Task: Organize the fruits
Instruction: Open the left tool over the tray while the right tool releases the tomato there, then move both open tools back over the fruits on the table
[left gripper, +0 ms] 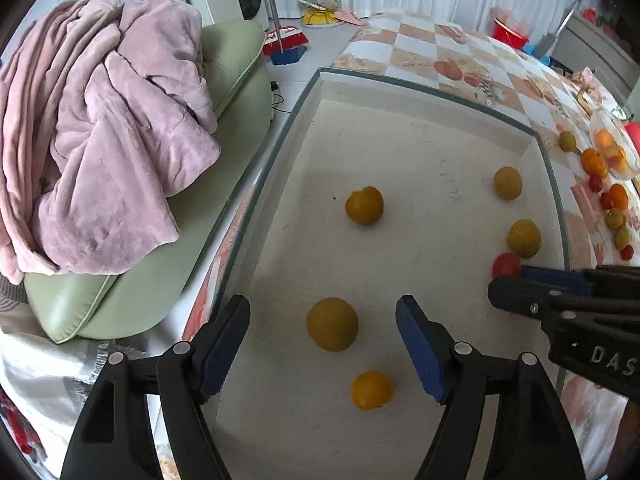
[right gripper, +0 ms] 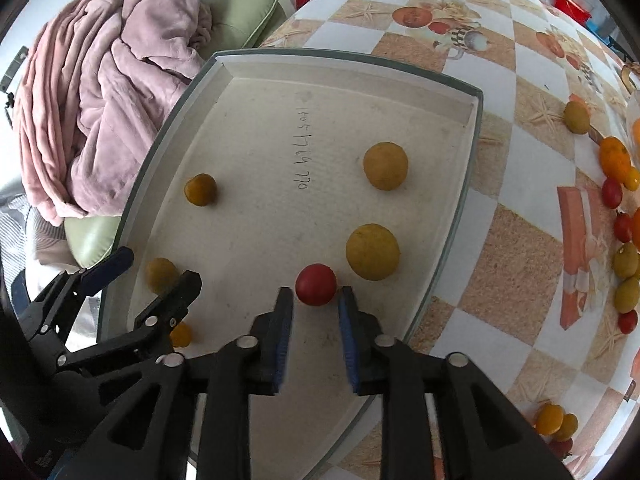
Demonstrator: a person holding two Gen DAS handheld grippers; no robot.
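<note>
A white tray with a greenish rim lies on the table and holds several yellow fruits and one red tomato. My left gripper points down into the tray, open wide. A yellow-green fruit rests on the tray floor between its fingers, untouched, and a small orange-yellow fruit lies nearer the camera. My right gripper is open by a narrow gap. The tomato sits at its fingertips on the tray floor, and the pads are not pressing it. Beside the tomato lie two larger yellow fruits.
Loose yellow, orange and red fruits are strewn along the right side of the checkered tablecloth. A green sofa with a pink blanket stands close to the tray's left edge. A broom stands on the floor beyond.
</note>
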